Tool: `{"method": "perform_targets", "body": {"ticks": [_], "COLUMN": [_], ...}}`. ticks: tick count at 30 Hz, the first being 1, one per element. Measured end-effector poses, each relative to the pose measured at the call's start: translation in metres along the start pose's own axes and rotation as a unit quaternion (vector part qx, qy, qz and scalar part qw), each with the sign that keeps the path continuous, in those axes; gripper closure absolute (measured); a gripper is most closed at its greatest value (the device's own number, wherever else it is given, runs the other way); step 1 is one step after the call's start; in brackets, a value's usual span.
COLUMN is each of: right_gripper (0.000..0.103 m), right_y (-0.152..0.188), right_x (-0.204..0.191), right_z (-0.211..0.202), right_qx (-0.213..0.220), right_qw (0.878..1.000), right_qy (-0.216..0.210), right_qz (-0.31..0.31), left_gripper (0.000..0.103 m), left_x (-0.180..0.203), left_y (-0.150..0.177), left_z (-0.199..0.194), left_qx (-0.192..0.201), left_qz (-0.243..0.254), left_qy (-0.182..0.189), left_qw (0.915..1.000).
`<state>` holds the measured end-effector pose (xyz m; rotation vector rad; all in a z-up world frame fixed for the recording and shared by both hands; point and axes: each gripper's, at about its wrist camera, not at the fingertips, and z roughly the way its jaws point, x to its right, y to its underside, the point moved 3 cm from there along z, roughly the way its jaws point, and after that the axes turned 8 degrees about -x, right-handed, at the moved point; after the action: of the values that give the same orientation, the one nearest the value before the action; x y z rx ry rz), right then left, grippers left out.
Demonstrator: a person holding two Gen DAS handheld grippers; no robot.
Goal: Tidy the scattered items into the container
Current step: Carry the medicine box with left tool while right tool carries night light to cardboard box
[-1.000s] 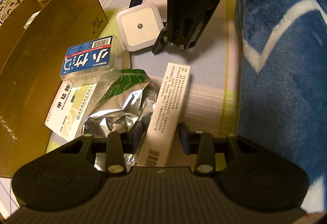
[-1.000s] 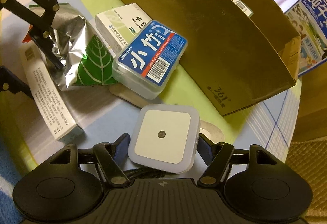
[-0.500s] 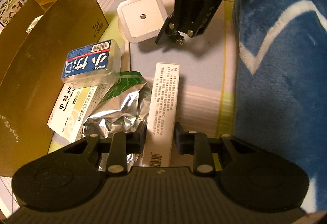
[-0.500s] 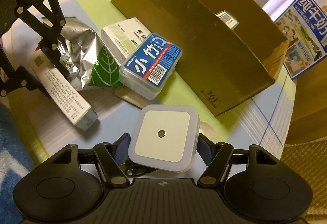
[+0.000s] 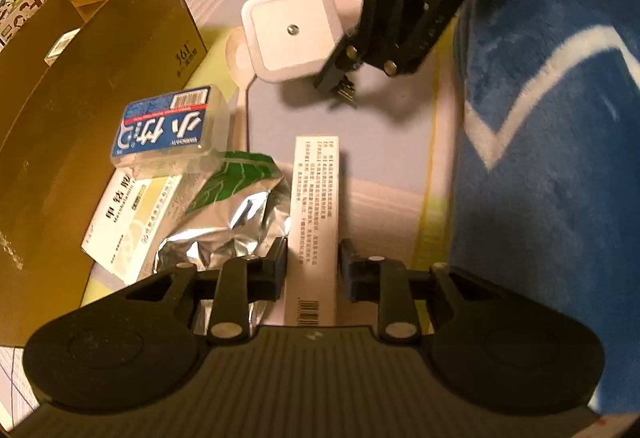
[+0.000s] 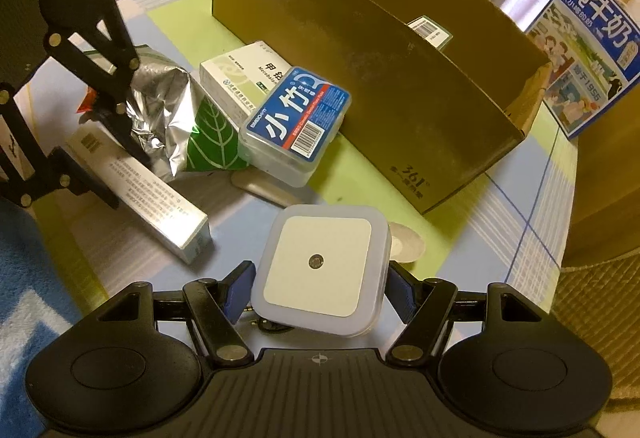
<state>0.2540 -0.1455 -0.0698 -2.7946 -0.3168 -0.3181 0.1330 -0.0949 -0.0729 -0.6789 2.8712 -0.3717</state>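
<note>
Since a second ago, left gripper point(image 5: 313, 269) fingers have pinched the long carton point(image 5: 315, 222); right gripper point(image 6: 320, 292) lifts the square night light point(image 6: 322, 270), clamped, for carrying to the cardboard box point(image 6: 400, 86).

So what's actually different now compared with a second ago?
The left hand-held gripper closed its jaws onto the long white box, which was lying loose between them. The right hand-held gripper, already holding the square white night light, lifted it higher off the table. The blue-labelled case, foil pouch and cardboard box stayed put.
</note>
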Motion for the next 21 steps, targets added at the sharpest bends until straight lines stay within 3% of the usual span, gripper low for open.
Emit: {"method": "perform_targets", "body": {"ticks": [7,9,21], "right_gripper": [0.036,0.036,0.036], "right_y": [0.003,0.003,0.005], "right_x": [0.002,0.002,0.006], "right_z": [0.000,-0.002,-0.030], "right_qx": [0.003,0.006,0.029], "right_qw": [1.000,1.000,0.999], "right_qy": [-0.002,0.001,0.017], "right_qz": [0.008,0.009,0.019], "left_gripper": [0.076,0.082,0.082], "left_x": [0.004,0.007,0.003], "left_y": [-0.007,-0.007,0.007], "left_z": [0.007,0.004,-0.034], "left_qx": [-0.007,-0.005,0.022], "left_qz": [0.007,0.016,-0.007], "left_qy": [0.002,-0.001,-0.021], "left_qw": [0.9999,0.9999,0.9995]}}
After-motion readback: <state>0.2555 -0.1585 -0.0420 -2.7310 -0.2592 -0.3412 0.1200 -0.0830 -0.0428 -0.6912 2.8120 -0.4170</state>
